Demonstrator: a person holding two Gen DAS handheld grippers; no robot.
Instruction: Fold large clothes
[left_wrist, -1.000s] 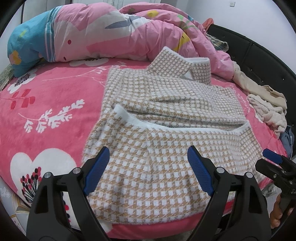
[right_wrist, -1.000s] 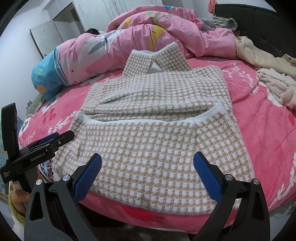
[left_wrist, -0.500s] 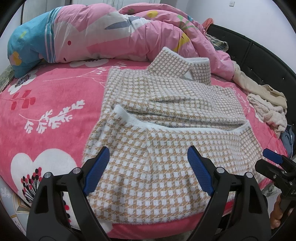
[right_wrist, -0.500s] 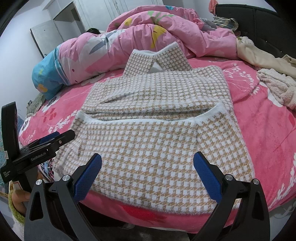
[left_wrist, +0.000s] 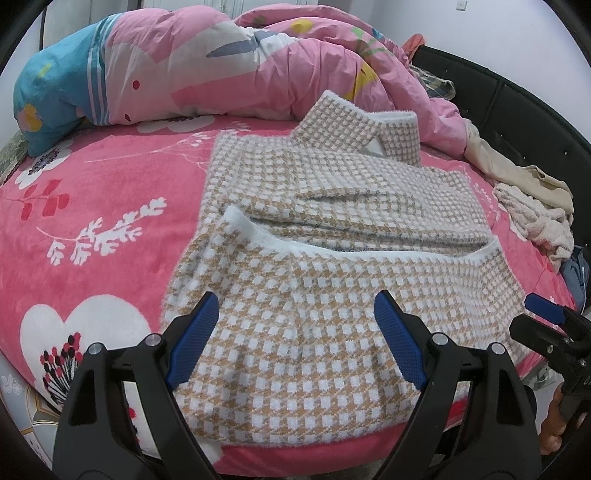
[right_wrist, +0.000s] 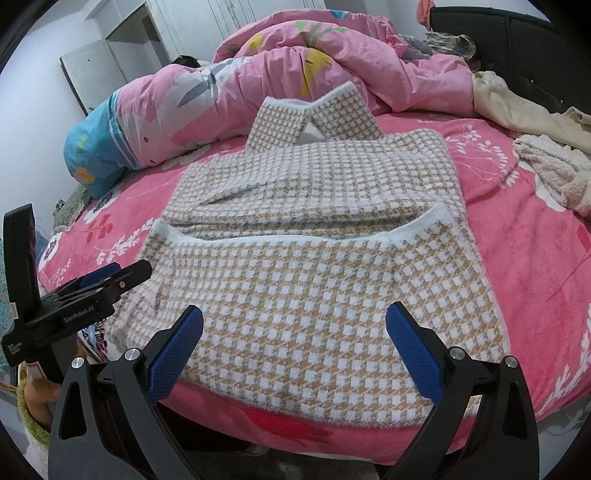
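My wide-spread left gripper (left_wrist: 295, 343) and right gripper (right_wrist: 295, 354) hover over the fuzzy tan-and-white houndstooth coat (left_wrist: 332, 295), with the crumpled pink quilt (left_wrist: 221, 74) beyond.

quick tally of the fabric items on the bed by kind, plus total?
Checked sweater: 1
Pink duvet: 1
Loose beige/cream clothes by the headboard: 2, a beige garment and a cream fuzzy one
Pink floral sheet: 1
Total: 5
Small bits near the headboard are too unclear to count.
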